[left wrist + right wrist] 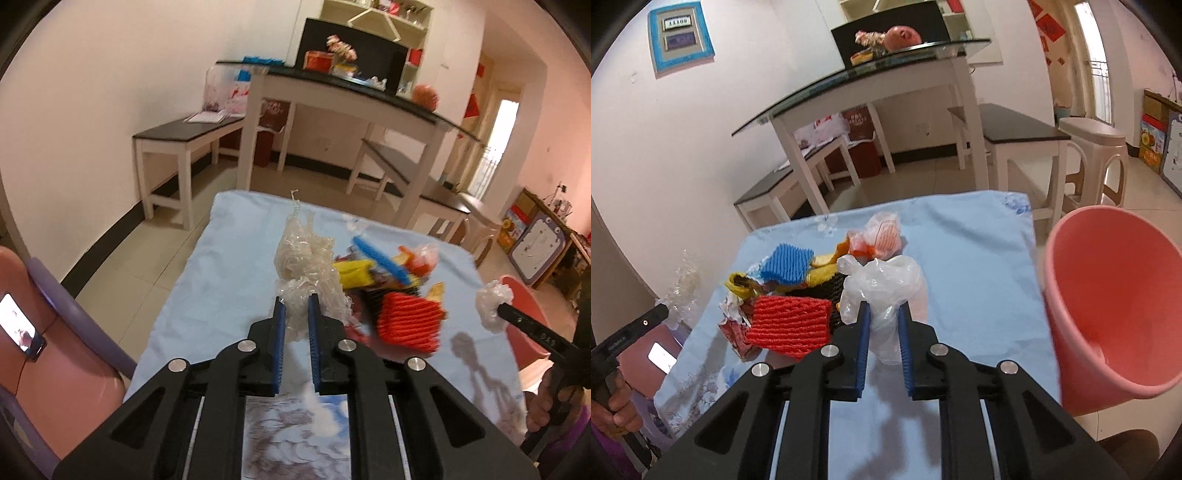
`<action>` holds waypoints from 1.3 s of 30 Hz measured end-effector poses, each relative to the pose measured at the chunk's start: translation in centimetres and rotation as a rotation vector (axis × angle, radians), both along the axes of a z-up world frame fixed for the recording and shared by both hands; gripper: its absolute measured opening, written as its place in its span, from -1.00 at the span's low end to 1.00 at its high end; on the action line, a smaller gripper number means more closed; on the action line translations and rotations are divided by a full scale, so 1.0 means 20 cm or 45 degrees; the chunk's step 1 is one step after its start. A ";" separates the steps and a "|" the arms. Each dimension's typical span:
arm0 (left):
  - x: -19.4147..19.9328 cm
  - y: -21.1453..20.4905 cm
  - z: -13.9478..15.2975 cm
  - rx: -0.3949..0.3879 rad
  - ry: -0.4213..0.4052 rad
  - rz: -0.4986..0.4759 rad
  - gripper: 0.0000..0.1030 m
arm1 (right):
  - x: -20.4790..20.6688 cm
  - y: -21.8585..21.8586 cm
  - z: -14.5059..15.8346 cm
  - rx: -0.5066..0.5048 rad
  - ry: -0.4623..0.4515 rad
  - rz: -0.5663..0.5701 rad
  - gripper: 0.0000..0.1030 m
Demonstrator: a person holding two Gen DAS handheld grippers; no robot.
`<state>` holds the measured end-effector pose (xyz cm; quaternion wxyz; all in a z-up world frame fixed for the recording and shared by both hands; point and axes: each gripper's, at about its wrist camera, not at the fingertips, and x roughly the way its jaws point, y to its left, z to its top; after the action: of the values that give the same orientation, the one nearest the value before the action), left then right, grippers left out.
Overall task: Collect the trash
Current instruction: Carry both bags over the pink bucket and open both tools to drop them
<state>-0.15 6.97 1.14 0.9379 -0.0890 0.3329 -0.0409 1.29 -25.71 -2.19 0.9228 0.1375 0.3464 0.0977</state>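
The left gripper [295, 301] clamps crinkled clear plastic wrap [306, 258], the right gripper [883, 308] a white plastic bag [882, 280], left of the pink plastic bucket [1108, 306].

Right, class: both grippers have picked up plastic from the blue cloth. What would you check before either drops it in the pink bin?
1. Left gripper clamped on the crinkled clear wrap: ok.
2. Right gripper clamped on the white plastic bag: ok.
3. Pink bin open, beside the table on the right: ok.
4. Bag clear of the red foam net: ok.
5. Wrap free of the remaining pile: cannot tell.
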 end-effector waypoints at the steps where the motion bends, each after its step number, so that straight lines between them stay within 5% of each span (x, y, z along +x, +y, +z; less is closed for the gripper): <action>1: -0.01 -0.03 0.02 -0.009 -0.013 -0.016 -0.78 | -0.02 -0.02 0.02 0.002 -0.012 -0.013 -0.73; 10: -0.02 -0.38 0.13 -0.045 -0.073 -0.211 -0.78 | -0.17 -0.29 0.09 0.021 -0.077 -0.187 -0.72; 26: 0.07 -1.35 0.13 -0.069 -0.063 -0.715 -0.78 | -0.39 -0.85 0.05 -0.002 -0.033 -0.506 -0.72; 39: 0.21 -1.69 -0.06 -0.005 0.086 -0.802 -0.78 | -0.35 -0.94 -0.03 -0.022 0.016 -0.542 -0.72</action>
<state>4.12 -26.80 -0.14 0.8673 0.0154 0.3748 -0.3272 -5.61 -44.45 -2.71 0.9216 0.2002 0.3160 -0.1033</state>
